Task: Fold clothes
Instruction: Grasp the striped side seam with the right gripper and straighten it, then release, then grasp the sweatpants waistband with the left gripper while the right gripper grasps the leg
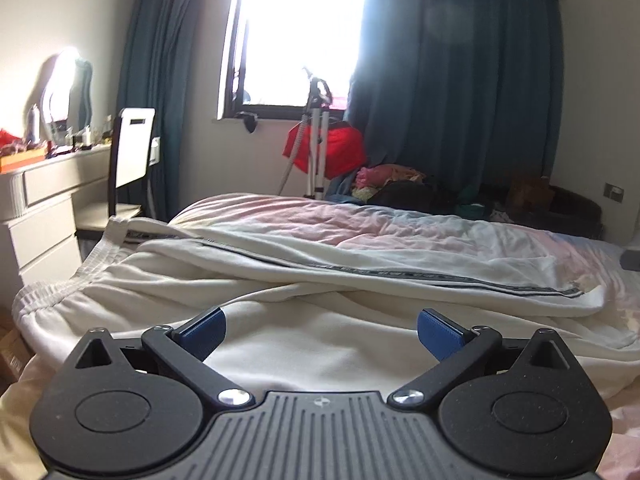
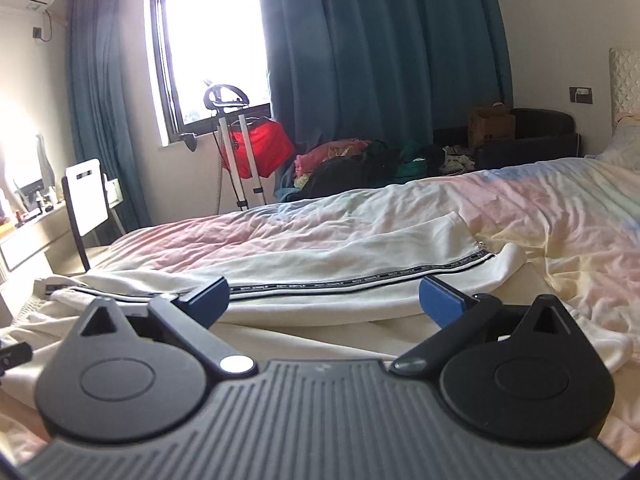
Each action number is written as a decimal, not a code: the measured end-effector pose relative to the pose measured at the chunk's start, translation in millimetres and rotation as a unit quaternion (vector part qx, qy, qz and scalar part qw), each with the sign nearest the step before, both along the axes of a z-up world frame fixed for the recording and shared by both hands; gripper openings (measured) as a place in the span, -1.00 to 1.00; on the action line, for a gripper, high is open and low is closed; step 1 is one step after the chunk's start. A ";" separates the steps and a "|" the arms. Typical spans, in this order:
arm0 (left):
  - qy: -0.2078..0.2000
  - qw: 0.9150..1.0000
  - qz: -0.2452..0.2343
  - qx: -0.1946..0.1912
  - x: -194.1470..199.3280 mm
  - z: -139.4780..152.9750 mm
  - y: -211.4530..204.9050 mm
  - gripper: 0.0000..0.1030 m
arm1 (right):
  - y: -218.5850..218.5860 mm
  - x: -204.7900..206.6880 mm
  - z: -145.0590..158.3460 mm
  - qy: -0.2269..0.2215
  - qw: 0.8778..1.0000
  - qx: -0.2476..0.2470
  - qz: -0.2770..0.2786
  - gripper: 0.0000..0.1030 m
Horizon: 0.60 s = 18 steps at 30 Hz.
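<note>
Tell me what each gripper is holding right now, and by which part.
Nothing is held. The left gripper and the right gripper both stand open above the white trousers spread on the bed, with no cloth between their fingers.

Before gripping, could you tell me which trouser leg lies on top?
The far white trouser leg with the black side stripe lies folded on top; the plain near leg lies beneath.
</note>
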State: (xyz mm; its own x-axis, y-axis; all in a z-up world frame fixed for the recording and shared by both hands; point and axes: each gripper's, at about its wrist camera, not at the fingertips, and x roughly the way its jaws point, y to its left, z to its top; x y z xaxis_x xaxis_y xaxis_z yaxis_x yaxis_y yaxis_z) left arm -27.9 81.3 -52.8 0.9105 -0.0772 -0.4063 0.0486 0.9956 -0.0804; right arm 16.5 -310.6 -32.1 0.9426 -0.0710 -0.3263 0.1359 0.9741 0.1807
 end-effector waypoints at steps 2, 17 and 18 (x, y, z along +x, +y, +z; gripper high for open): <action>0.029 0.998 0.052 -0.021 6.7 0.7 24.7 1.00 | -3.7 -0.1 -1.3 0.003 1.000 -0.001 -0.014 1.00; 0.210 0.867 0.277 -0.356 18.5 -33.6 256.8 0.86 | -94.3 -13.2 -34.1 0.039 0.966 0.173 -0.186 0.99; 0.209 0.860 0.278 -0.374 17.0 -38.7 262.5 0.86 | -102.5 -17.8 -37.3 0.035 0.960 0.191 -0.203 0.99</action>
State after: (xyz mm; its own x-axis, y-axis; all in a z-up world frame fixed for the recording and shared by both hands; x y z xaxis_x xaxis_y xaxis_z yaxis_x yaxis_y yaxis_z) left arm -10.9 343.7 -91.4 0.6779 -0.0584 -0.7328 -0.6069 0.5181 -0.6027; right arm -1.2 -413.1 -69.4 0.8375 -0.2902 -0.4631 0.5151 0.7022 0.4915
